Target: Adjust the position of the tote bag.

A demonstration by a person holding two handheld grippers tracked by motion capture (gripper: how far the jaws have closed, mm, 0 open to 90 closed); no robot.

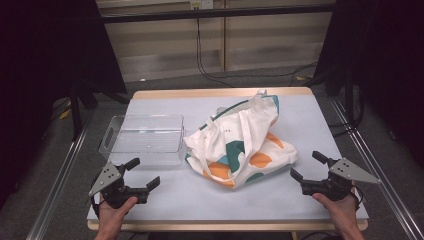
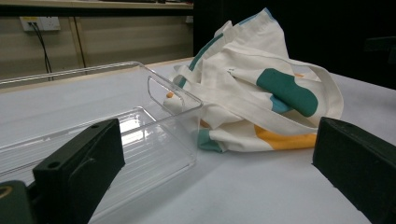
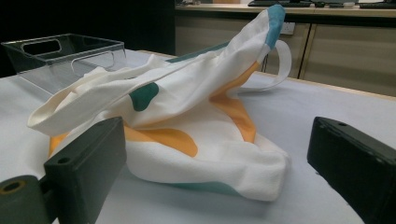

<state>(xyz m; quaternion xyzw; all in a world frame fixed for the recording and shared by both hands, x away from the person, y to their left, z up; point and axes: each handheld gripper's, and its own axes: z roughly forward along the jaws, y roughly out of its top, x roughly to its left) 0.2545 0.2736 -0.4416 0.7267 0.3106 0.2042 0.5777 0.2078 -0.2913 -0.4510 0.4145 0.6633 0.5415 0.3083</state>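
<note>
Pre-grab stage, looks like: left gripper (image 1: 141, 174) and right gripper (image 1: 305, 167) both wide open, holding nothing. Crumpled tote bag (image 1: 240, 145) mid-worktop (image 1: 310, 125), beside clear bin (image 1: 145, 132). Next up, probably closing in on the fabric.

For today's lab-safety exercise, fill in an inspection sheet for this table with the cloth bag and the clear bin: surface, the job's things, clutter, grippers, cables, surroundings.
Surface: pale table with a wooden edge, bare around the items.
Job's things: crumpled white tote bag with teal and orange patches, near the middle; empty clear plastic bin beside it, to its left in the high view.
Clutter: nothing seen.
Grippers: left gripper and right gripper both open, nothing between the jaws, at the near edge, apart from the bag.
Cables: black cables hang down the far wall and run along the floor.
Surroundings: dark curtains at both sides, metal rails beside the table, wall socket.
</note>
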